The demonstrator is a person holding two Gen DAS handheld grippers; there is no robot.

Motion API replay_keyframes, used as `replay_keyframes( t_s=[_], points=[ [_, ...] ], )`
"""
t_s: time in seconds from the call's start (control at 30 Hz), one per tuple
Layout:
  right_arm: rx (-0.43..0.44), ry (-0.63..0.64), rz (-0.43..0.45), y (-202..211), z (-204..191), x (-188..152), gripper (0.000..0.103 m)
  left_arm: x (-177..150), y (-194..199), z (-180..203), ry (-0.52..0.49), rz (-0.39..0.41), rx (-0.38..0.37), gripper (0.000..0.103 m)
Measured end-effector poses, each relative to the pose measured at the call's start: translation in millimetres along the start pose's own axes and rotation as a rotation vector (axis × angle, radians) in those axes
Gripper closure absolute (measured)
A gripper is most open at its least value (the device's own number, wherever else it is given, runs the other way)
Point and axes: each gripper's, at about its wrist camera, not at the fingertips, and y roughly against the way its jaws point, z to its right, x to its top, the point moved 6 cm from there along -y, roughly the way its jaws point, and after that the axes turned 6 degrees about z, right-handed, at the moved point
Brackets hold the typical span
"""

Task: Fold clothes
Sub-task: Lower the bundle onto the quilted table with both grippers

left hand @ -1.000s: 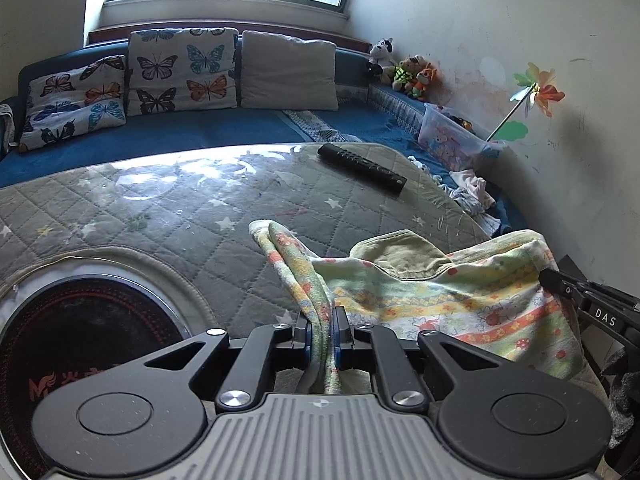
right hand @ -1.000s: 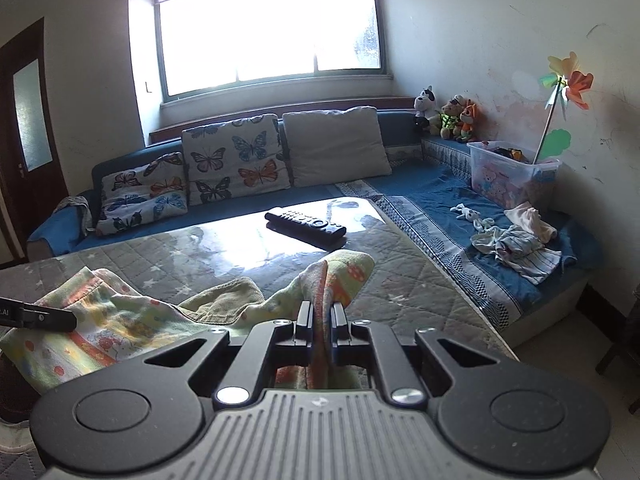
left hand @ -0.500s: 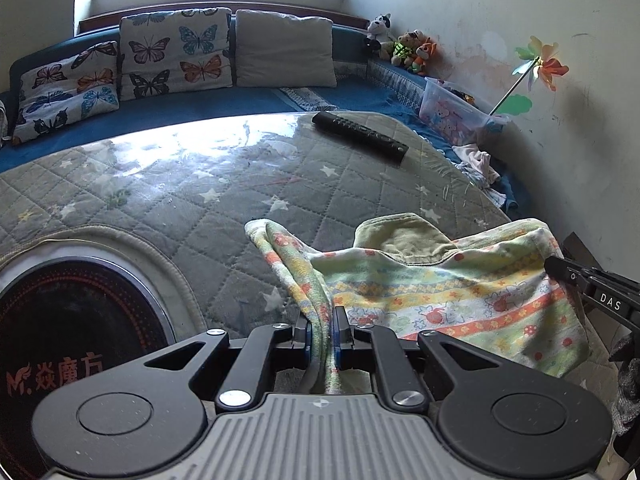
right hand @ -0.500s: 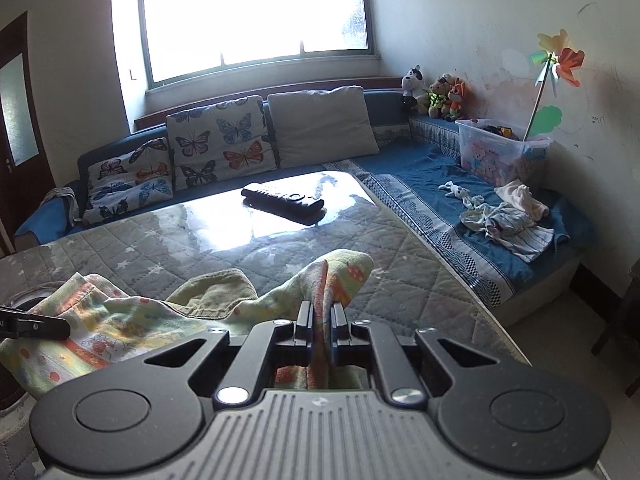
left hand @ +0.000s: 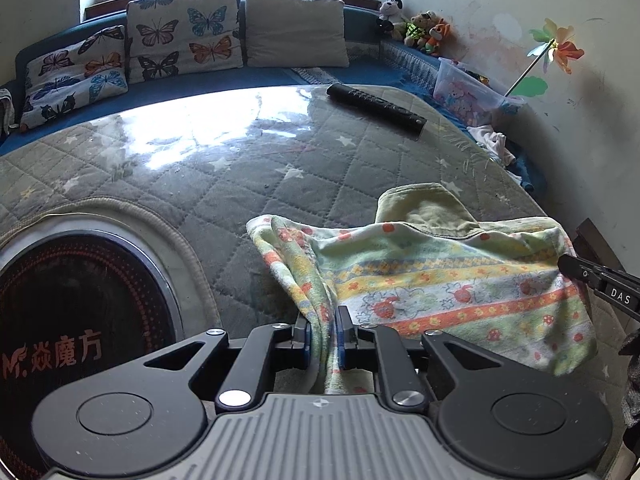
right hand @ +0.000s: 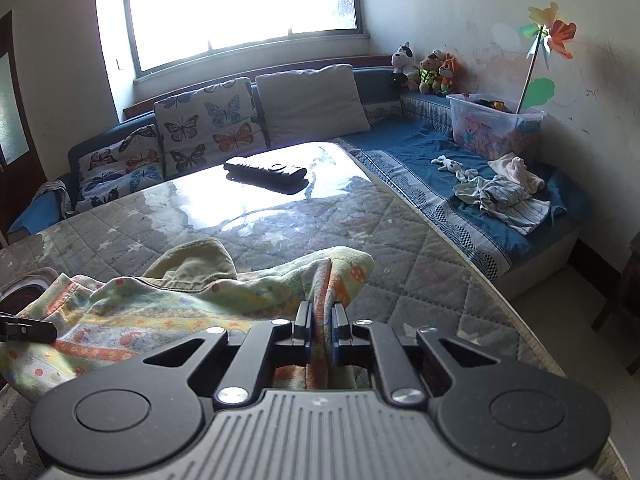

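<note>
Cloth (left hand: pixel 440 280), a flower-printed garment, lies along the near edge of the quilted table (left hand: pixel 240 184), stretched between both grippers. Left gripper (left hand: pixel 322 332) is clamped on its left end, right gripper (right hand: pixel 320 330) on its right end. Black remote (left hand: pixel 376 106) rests near the table's far edge.

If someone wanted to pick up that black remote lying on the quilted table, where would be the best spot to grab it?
Probably across the middle of the remote, the gripper coming straight down and closing on its two long sides. It lies flat, long and narrow, with bare table around it; the ends give too long a span.
</note>
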Motion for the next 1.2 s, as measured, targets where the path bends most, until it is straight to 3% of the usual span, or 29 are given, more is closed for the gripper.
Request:
replay_keyframes(
  t_s=[0.13, 0.2, 0.3, 0.47, 0.87, 1.03, 1.2],
  points=[
    [-0.019, 0.001, -0.008, -3, 4, -2, 0.092, -2, -2, -2, -0.008, -0.007, 0.019, 0.08],
    [-0.024, 0.001, -0.005, -3, 6, -1, 0.09, -2, -3, -4, -0.013, -0.002, 0.044, 0.066],
    [-0.018, 0.001, 0.0, -2, 5, 0, 0.09, 0, -3, -11, -0.007, 0.005, 0.067, 0.063],
    [0.031, 0.007, -0.003, -6, -7, 2, 0.09, 7, -3, -13, -0.002, 0.018, 0.072, 0.063],
    [0.117, -0.028, -0.06, -46, -31, -2, 0.085, 23, -26, 24, -0.082, 0.025, -0.002, 0.063],
    [0.122, -0.011, -0.058, -54, -38, -3, 0.071, 27, -44, 31, -0.093, 0.007, -0.009, 0.063],
    [0.124, 0.009, -0.049, -59, -43, -1, 0.068, 30, -60, 36, -0.1, -0.006, -0.011, 0.062]
  ],
)
